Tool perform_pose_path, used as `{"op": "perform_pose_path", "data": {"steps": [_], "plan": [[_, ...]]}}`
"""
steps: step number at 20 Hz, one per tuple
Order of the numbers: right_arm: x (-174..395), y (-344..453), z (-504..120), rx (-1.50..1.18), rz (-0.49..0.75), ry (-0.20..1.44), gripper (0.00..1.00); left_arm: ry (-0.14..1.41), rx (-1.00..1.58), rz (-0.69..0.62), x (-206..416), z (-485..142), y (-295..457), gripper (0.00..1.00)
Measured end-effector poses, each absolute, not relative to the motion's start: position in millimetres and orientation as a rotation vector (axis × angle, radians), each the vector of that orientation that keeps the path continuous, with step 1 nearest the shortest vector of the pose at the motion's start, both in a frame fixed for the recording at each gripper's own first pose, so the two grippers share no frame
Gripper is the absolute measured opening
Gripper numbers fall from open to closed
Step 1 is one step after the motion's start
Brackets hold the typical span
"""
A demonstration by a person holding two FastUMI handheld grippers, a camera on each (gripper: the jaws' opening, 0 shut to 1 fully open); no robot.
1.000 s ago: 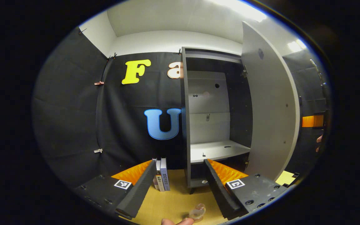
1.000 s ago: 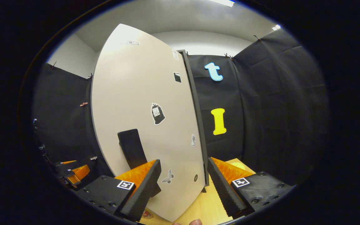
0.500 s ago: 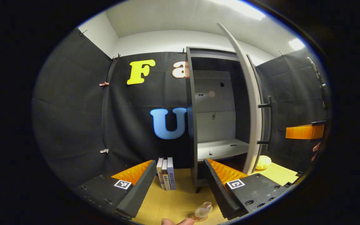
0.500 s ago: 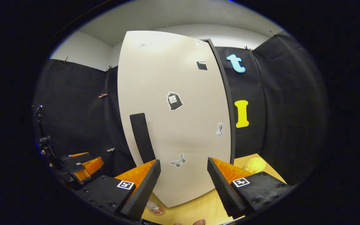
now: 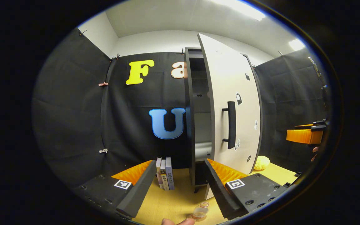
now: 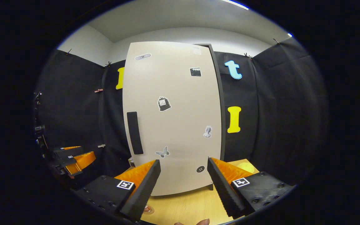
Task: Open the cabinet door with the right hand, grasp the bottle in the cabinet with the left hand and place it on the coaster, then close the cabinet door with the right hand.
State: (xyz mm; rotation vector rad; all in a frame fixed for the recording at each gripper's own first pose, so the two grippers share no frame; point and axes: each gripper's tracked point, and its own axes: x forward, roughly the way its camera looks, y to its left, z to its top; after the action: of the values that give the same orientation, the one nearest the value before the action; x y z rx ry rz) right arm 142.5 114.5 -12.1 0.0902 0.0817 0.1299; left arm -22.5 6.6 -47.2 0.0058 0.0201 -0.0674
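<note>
Both grippers (image 5: 177, 184) (image 6: 183, 184) spread, holding nothing; cabinet door (image 6: 173, 125) nearly closed; bottle (image 5: 200, 212) on table

right hand-held gripper (image 6: 181, 184): fingers spread, nothing between them | cabinet door (image 6: 173, 118): nearly shut, facing the camera, dark handle (image 6: 135, 132) at its left edge, stickers on its face | left hand-held gripper (image 6: 73, 159): far left, well apart | worktop (image 6: 186, 206): wooden, below the door
</note>
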Motion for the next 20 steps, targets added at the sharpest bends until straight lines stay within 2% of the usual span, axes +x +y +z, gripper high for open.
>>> {"op": "perform_pose_path", "data": {"steps": [12, 20], "plan": [[141.6, 86.6, -15.7, 0.016, 0.034, 0.067, 0.98, 0.016, 0.002, -0.088, -28.7, -44.0, -7.7, 0.94], [138.8, 87.0, -16.1, 0.005, 0.037, 0.072, 0.98, 0.021, -0.003, -0.084, -29.9, -45.3, -5.1, 0.95]]}}
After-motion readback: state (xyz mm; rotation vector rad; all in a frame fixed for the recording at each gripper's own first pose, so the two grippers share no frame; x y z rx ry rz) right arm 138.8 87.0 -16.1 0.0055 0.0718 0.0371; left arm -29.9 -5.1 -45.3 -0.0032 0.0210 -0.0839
